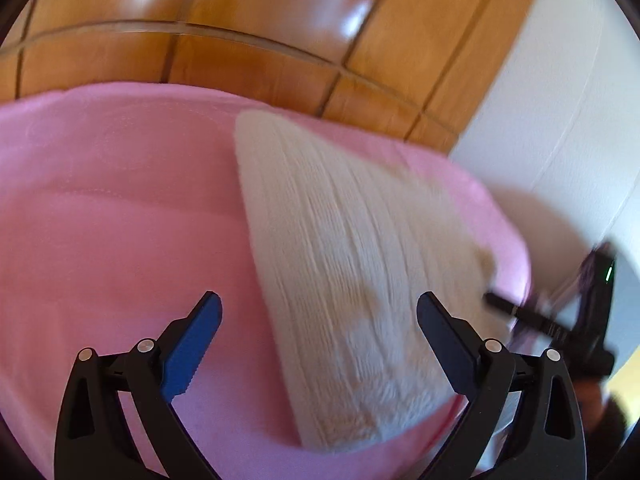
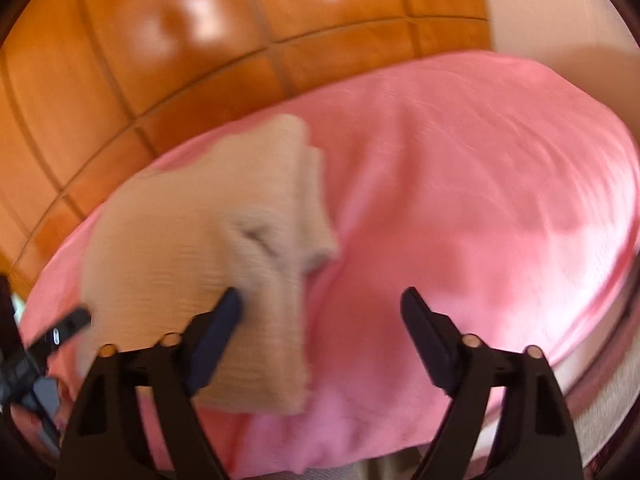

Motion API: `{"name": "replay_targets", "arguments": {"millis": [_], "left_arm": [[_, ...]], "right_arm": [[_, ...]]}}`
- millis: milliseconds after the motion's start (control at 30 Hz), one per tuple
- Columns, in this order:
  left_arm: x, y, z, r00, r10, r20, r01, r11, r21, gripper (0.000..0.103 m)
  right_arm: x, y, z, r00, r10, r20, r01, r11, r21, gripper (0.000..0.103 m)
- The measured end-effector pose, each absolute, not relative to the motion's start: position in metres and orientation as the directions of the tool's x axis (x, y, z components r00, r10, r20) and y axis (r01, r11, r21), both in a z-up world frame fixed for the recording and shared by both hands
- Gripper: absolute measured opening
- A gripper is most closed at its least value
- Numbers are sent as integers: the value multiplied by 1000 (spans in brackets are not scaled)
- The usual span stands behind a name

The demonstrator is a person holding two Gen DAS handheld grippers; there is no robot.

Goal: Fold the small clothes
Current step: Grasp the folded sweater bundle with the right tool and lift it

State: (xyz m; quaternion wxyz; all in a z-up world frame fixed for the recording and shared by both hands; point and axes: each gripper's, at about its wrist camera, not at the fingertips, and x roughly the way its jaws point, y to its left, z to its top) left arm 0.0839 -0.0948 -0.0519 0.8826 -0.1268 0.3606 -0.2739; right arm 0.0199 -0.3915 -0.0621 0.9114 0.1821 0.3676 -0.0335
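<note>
Left wrist view
- Garment: a cream ribbed knit piece (image 1: pixel 344 280), already doubled into a long wedge, lying on the pink cloth (image 1: pixel 120 208); its near end lies between the jaws of the left gripper (image 1: pixel 319 320).
- Left gripper: jaws spread wide, blue pads (image 1: pixel 192 350) clear of the fabric on both sides, nothing pinched.
- Other tool: the right gripper (image 1: pixel 520 314) shows at the right edge, blurred, with one tip near the garment's right corner; contact cannot be told.
- Surface: the pink cloth covers a rounded, cushion-like top; glossy orange-brown tiled floor (image 1: pixel 256 40) beyond it; a white wall or panel (image 1: pixel 560 100) to the right.

Right wrist view
- Garment: the same knit piece (image 2: pixel 192 248), here looking tan, with a second layer folded over along its far right side; it sits on the left part of the pink cloth (image 2: pixel 460 184).
- Right gripper: (image 2: pixel 321 308) jaws apart, nothing between them; the left pad lies over the garment's edge in this view, while only pink cloth shows at the right pad.
- Other tool: the left gripper (image 2: pixel 60 330) enters at the left edge, blurred.
- Room: the same tiled floor (image 2: pixel 160 40) behind; a pale surface (image 2: pixel 568 12) at upper right.

Judgement
- Step in hand: one fold appears laid and released; both tools free.
- Next move: likely a fresh pinch on an end or corner, both layers taken together, then carried across for a further fold.
</note>
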Motion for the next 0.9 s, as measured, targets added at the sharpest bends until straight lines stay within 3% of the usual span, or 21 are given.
{"name": "replay_targets", "arguments": {"millis": [133,200,300,767,900], "left_arm": [[109,-93,-55,540,-593,-598,332,802,-496,96],[122,-102,-62,478,-623,-620,339,782,-523,89],[134,-118,-67,405,-667,-625,370,745,-555,88],[145,-128,-67,395,-668,-631,356,744,-565,89],[136,-126,-66,432,-638,-638,378,770,-514,89]], "right_arm": [[28,-396,-66,733,255,-631,132,856,499,79],[34,-399,-73,718,356,-598,109,791,602,79],[44,-408,-79,707,448,-548,79,719,690,79],[99,-418,-86,728,429,-535,156,656,739,83],[101,-413,-87,728,432,-532,121,682,721,73]]}}
